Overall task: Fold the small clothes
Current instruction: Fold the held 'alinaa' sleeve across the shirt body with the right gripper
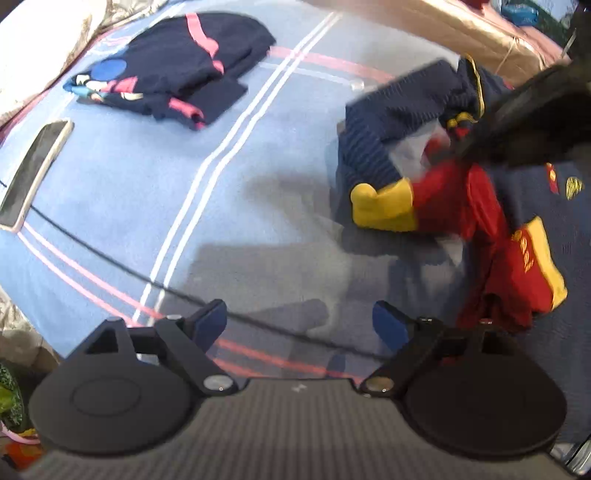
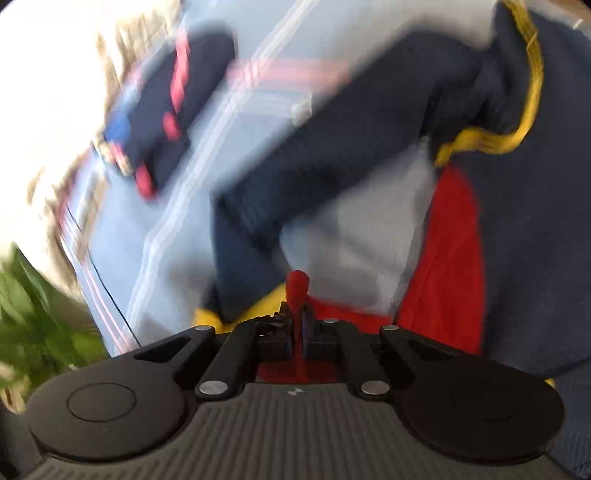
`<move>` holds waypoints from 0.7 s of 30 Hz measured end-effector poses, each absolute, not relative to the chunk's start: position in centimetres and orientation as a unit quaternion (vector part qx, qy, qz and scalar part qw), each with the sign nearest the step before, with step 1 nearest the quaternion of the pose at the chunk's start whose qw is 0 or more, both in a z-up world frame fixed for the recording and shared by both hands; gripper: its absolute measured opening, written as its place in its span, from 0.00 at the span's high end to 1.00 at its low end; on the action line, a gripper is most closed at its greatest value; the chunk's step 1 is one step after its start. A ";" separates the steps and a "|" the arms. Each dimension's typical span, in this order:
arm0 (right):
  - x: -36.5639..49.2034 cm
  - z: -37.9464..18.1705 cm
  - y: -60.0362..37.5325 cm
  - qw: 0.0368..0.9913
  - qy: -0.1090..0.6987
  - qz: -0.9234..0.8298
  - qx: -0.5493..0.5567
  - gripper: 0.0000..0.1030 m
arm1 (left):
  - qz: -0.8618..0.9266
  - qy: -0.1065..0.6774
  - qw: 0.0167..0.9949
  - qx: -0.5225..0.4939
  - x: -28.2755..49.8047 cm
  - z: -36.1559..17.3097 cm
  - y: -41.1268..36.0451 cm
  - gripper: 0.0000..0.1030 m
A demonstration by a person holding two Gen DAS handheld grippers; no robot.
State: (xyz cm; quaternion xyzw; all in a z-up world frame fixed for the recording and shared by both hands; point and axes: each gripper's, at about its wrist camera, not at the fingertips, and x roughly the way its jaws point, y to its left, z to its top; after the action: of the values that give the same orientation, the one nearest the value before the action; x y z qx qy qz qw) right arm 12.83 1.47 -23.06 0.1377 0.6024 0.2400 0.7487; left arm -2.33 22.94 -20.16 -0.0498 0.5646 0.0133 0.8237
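A small navy, red and yellow garment lies crumpled at the right of the light blue striped blanket. Its navy sleeve ends in a yellow cuff. My left gripper hovers open over bare blanket to the garment's left, with nothing between its blue pads. My right gripper reaches into the garment from the upper right. In the blurred right wrist view my right gripper is shut on a pinch of the garment's red fabric, with the navy sleeve beyond it.
A folded navy garment with pink stripes lies at the blanket's far left. A phone rests near the left edge, and a thin black cable crosses the blanket. Pale bedding borders the far side. Something green shows beyond the bed's edge.
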 end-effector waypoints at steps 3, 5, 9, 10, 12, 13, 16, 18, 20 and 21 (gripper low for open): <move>12.5 -15.9 -2.6 0.804 0.509 0.251 0.179 0.92 | 0.006 0.550 0.833 -0.056 -1.0 -19.3 23.0 0.16; 11.5 -10.8 -6.9 0.831 0.450 0.248 0.213 0.92 | -0.002 0.545 0.836 -0.060 0.0 -18.9 22.7 0.16; 5.7 -5.3 -17.1 0.870 0.407 0.155 0.230 0.92 | -0.030 0.533 0.843 -0.065 2.1 -18.5 20.9 0.16; 3.7 -5.2 -19.5 0.876 0.407 0.117 0.233 0.92 | -0.039 0.531 0.844 -0.063 2.7 -18.5 20.3 0.16; -0.4 -6.9 -23.5 0.870 0.432 0.039 0.235 0.92 | -0.057 0.529 0.845 -0.058 3.8 -18.6 18.8 0.16; -2.2 -8.4 -25.0 0.859 0.445 0.005 0.252 0.92 | -0.067 0.529 0.844 -0.059 4.3 -18.7 18.0 0.16; -7.3 -13.7 -26.7 0.829 0.481 -0.064 0.278 0.92 | -0.096 0.524 0.844 -0.060 6.2 -18.5 15.7 0.16; -9.9 -16.9 -25.7 0.804 0.496 -0.092 0.313 0.92 | -0.118 0.512 0.850 -0.048 7.3 -18.0 14.0 0.16; -11.8 -18.9 -25.3 0.785 0.516 -0.114 0.324 0.92 | -0.135 0.500 0.855 -0.022 8.3 -17.3 12.0 0.16; -12.9 -19.7 -25.1 0.772 0.525 -0.119 0.337 0.92 | -0.143 0.497 0.856 -0.013 9.0 -17.2 11.2 0.16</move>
State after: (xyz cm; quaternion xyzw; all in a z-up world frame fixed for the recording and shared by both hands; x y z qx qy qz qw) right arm -12.88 -25.13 -19.67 0.3375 0.5248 -0.1193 0.7723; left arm 8.99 11.25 -17.24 -0.0130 0.4973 -0.1428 0.8557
